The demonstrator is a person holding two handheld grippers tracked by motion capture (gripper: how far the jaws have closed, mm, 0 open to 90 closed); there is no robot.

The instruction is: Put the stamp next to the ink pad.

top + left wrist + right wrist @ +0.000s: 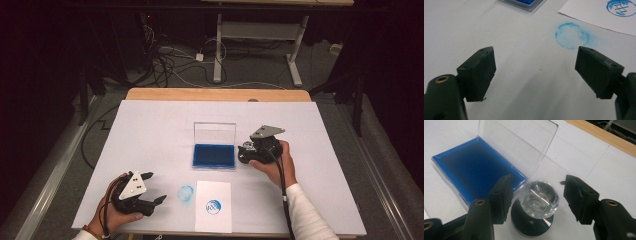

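clear faceted glassy stamp knob [539,199], glossy transparent plastic ink pad lid [517,143], matt white paper card [213,205], wooden table edge [218,94]

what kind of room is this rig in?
Probably a lab or workshop: a table under a white sheet, loose cables on the floor, another metal-legged desk behind, dark surroundings.

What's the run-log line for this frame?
right gripper: open around stamp, beside ink pad | left gripper: open, empty | paper: stamped
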